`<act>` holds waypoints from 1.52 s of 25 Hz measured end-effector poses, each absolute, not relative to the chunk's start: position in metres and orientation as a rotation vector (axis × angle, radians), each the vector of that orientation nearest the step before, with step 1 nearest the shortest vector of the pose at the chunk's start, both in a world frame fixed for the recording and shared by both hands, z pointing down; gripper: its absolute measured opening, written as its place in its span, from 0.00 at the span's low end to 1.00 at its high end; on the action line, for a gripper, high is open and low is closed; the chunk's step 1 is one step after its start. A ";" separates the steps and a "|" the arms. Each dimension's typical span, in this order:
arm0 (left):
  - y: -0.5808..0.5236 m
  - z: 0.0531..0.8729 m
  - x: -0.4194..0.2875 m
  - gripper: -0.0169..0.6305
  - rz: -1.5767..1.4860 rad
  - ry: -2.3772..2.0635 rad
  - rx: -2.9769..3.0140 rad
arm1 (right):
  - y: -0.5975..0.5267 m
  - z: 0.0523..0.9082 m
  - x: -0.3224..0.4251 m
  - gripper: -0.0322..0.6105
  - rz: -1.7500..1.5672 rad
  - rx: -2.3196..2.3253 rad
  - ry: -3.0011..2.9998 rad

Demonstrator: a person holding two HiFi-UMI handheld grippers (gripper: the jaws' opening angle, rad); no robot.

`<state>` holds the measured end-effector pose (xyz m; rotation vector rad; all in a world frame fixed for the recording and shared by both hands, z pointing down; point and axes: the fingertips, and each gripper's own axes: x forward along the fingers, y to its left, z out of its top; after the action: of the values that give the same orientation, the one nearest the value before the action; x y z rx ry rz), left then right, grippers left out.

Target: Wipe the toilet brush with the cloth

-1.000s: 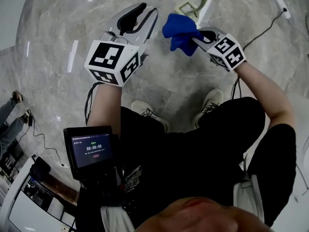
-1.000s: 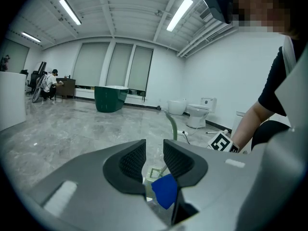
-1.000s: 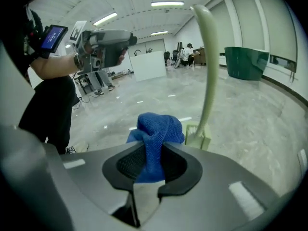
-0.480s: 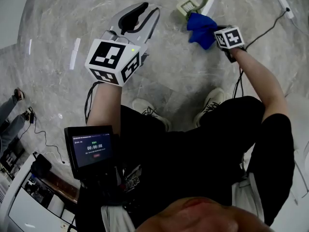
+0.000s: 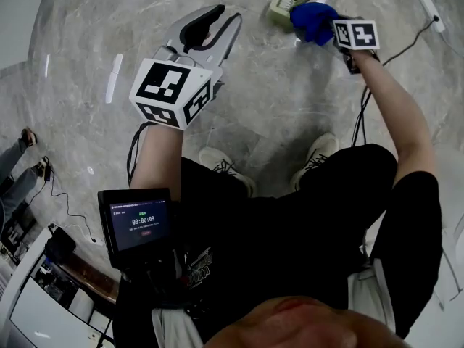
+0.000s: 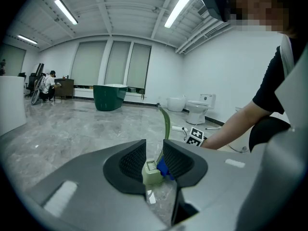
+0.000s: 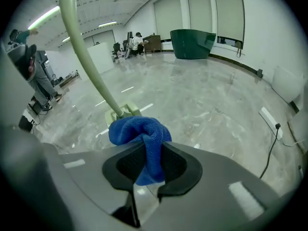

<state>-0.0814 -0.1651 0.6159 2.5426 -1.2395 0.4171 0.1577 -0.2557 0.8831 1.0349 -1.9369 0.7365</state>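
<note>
**As the cloth came down to the brush, the wipe had yet to start**

Although both grippers were raised close together a second earlier, the head view showed the right gripper (image 5: 335,29) now swung away from the left one and lowered toward the floor (image 5: 275,100). The blue cloth (image 5: 312,20) bunched ahead of its fingertips lay right against the pale green base of the toilet brush (image 5: 283,7). The left gripper (image 5: 212,26) hung where it had been, well short of the brush, its fingers spread.

From the left gripper view, the fingers stood apart with nothing pinched. Through the gap between them, far beyond the fingertips, stood the toilet brush (image 6: 152,172), its handle curving upward, and the cloth (image 6: 162,169) sat just beside its base.

From the right gripper view, the fingers were clamped on the cloth (image 7: 142,137), which bulged out past the fingertips. Directly beyond that bulge stood the brush base (image 7: 122,112), with the handle rising up and to the left of the fingers. Whether cloth and brush actually touched could not be told.

Judged from this, the approach was nearly done. Wiping itself looked not yet begun, and the brush stood unsteadied by the left fingers.
</note>
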 end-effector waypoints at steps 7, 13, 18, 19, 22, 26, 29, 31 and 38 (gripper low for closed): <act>-0.165 0.616 -0.080 0.20 0.413 -1.234 2.546 | -0.264 0.830 0.156 0.18 0.748 1.094 -2.063; -0.165 0.615 -0.076 0.20 0.406 -1.223 2.553 | -0.204 0.840 0.133 0.17 0.713 0.941 -2.117; -0.163 0.616 -0.075 0.20 0.419 -1.209 2.558 | -0.157 0.872 0.102 0.17 0.718 0.730 -2.091; -0.163 0.616 -0.075 0.20 0.420 -1.209 2.556 | -0.155 0.877 0.092 0.17 0.723 0.701 -2.083; -0.163 0.617 -0.072 0.20 0.420 -1.204 2.557 | -0.154 0.884 0.058 0.17 0.735 0.624 -2.088; -0.162 0.617 -0.071 0.20 0.431 -1.201 2.568 | -0.138 0.864 0.017 0.17 0.758 0.527 -2.169; -0.162 0.617 -0.076 0.20 0.430 -1.214 2.565 | -0.127 0.836 0.000 0.17 0.768 0.489 -2.249; -0.163 0.615 -0.078 0.20 0.425 -1.219 2.566 | -0.132 0.832 -0.007 0.17 0.768 0.493 -2.257; -0.163 0.612 -0.072 0.20 0.408 -1.194 2.579 | -0.193 0.885 -0.002 0.17 0.821 0.745 -2.106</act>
<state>-0.0716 -0.1631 0.6121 2.5792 -1.1939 0.4076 -0.0021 -0.1930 0.8853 0.7446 -2.1062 0.8211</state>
